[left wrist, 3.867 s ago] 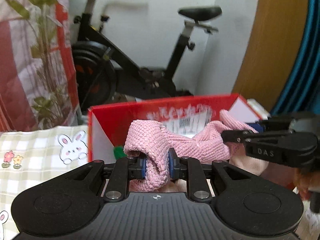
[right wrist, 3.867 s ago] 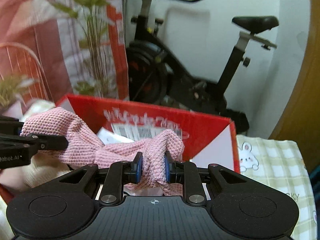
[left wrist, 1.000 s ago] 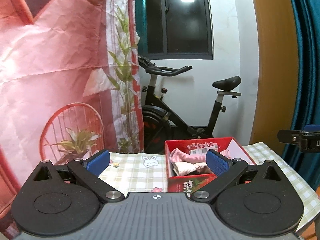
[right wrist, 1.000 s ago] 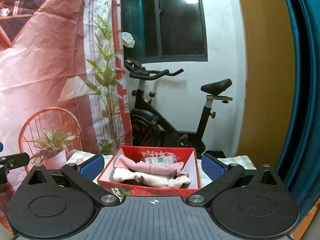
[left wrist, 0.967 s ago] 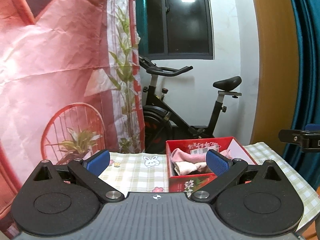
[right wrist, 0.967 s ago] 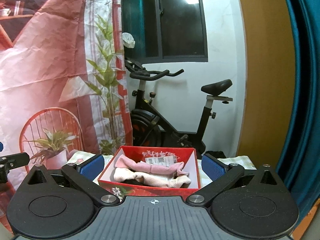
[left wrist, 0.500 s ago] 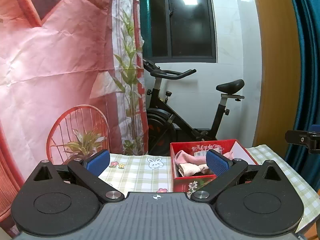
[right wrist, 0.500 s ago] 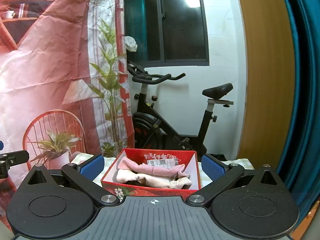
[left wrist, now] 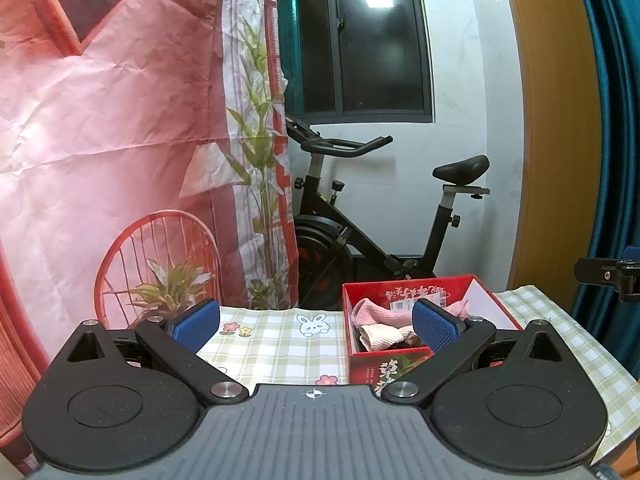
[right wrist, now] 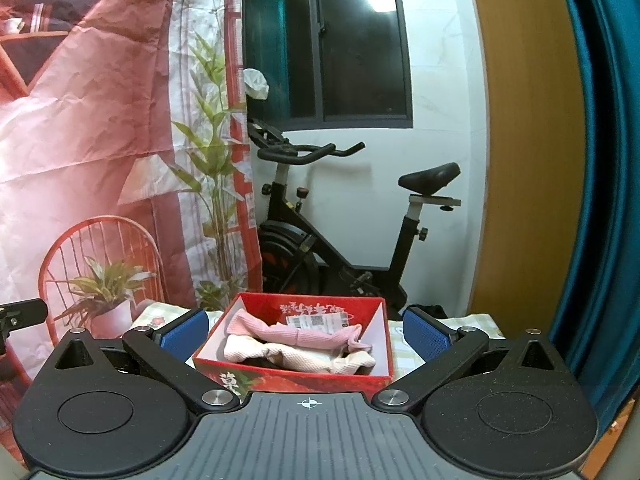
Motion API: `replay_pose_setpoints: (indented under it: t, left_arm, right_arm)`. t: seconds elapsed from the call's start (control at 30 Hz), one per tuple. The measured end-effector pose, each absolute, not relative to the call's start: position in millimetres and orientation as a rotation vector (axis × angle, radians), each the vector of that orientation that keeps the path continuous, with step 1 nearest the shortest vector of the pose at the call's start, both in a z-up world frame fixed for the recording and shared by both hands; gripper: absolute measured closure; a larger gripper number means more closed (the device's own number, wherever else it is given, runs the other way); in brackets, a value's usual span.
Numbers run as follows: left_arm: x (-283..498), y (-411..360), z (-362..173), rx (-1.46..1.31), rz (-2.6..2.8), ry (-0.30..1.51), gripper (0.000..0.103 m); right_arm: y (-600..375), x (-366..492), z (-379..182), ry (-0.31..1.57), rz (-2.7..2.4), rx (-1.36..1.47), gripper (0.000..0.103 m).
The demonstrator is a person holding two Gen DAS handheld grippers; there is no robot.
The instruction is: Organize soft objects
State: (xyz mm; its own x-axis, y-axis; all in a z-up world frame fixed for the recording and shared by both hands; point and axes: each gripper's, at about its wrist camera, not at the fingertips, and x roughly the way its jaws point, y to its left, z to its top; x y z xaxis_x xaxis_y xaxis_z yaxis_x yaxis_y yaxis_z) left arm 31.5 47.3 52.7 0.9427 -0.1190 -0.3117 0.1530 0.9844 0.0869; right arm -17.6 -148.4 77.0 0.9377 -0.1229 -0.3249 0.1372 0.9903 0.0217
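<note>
A red cardboard box (right wrist: 372,376) stands on a checked tablecloth (left wrist: 280,344). A pink knitted cloth (right wrist: 296,332) lies inside it on top of a cream cloth (right wrist: 304,356). The box (left wrist: 400,364) and pink cloth (left wrist: 372,310) also show in the left wrist view. My left gripper (left wrist: 316,322) is open and empty, held back from the table, left of the box. My right gripper (right wrist: 306,328) is open and empty, held back in front of the box. The right gripper's tip (left wrist: 608,276) shows at the right edge of the left wrist view.
A black exercise bike (left wrist: 380,236) stands behind the table by a white wall. A printed red backdrop (left wrist: 120,120) hangs at the left. A wooden panel (right wrist: 528,160) and a teal curtain (right wrist: 600,160) are at the right.
3.9 s ago both grippers were shut on the pink cloth over the box. Both are now open and pulled well back; in the last second they drifted slightly further back.
</note>
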Motion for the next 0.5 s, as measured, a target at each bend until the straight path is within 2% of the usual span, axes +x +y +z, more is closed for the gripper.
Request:
replay_pose_setpoints:
  t: [0.5]
  left_arm:
    - [31.6,47.8,53.7,0.103,-0.129,0.317,0.0]
  right_arm:
    - [-147.9,-19.6,76.0,0.329,-0.134,0.044,0.0]
